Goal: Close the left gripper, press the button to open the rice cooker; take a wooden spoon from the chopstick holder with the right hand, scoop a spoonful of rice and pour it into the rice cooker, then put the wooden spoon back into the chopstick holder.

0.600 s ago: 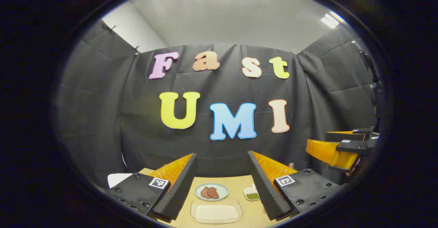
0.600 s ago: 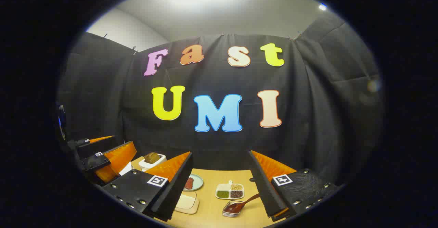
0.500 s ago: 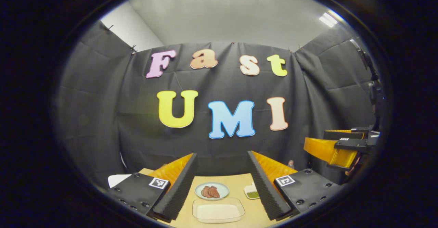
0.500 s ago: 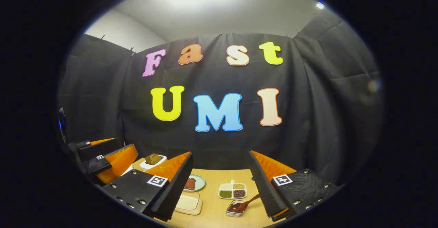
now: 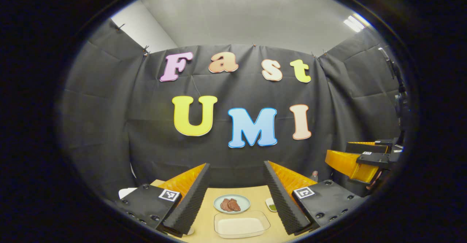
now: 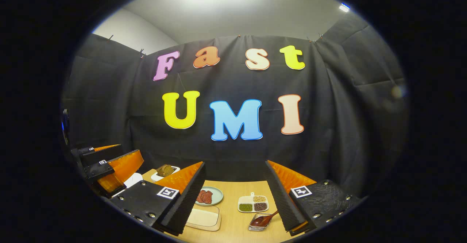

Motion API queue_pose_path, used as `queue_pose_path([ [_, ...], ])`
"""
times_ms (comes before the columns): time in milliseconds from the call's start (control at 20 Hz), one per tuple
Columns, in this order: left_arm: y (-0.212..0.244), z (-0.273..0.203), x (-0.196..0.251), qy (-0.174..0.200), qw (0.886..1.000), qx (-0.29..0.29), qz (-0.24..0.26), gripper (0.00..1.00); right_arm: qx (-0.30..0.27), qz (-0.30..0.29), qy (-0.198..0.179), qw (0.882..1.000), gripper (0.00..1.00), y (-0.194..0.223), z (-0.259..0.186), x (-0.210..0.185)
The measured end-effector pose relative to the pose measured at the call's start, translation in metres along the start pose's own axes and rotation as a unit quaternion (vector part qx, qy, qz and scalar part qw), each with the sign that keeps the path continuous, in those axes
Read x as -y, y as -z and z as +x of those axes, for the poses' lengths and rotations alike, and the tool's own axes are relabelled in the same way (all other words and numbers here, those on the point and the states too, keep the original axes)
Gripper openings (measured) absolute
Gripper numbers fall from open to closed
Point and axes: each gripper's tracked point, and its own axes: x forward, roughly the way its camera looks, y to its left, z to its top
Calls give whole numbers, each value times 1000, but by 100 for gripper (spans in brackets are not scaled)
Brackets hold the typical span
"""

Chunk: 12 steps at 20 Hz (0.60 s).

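Note:
My left gripper (image 5: 237,168) is held up in front of the booth wall, open, with nothing between its fingers. Below it on the wooden table (image 5: 208,213) lies a clear glass dish of white rice (image 5: 241,225). My right gripper (image 6: 235,167) is also open and holds nothing. It shows at the right edge of the left gripper view (image 5: 359,159), at about the same height. The rice dish (image 6: 203,217) sits partly behind its left finger. A brown spoon (image 6: 270,215) rests in a small glass dish of dark sauce (image 6: 259,222). The left gripper (image 6: 109,164) shows at the left.
A plate of reddish-brown meat slices (image 5: 231,204) (image 6: 207,196) lies behind the rice dish. A white divided dish of grains (image 6: 253,204) (image 5: 271,206) sits to its right. A white holder with bread (image 6: 166,170) stands at the table's far left, near a white object (image 5: 126,192).
In both views the things on the table have slid slightly to the right. Both grippers stay open and at much the same height.

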Motion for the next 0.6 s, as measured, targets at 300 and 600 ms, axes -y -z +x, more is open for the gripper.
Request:
queue_pose_path([
  [300, 4, 1, -16, -1, 1000, -3, -4, 92, -2, -2, 2, 1000, 96, 0, 2, -9],
  [600, 13, 5, -43, -12, 1000, -15, -5, 98, -12, -7, -5, 1000, 96, 8, 8, -19],
])
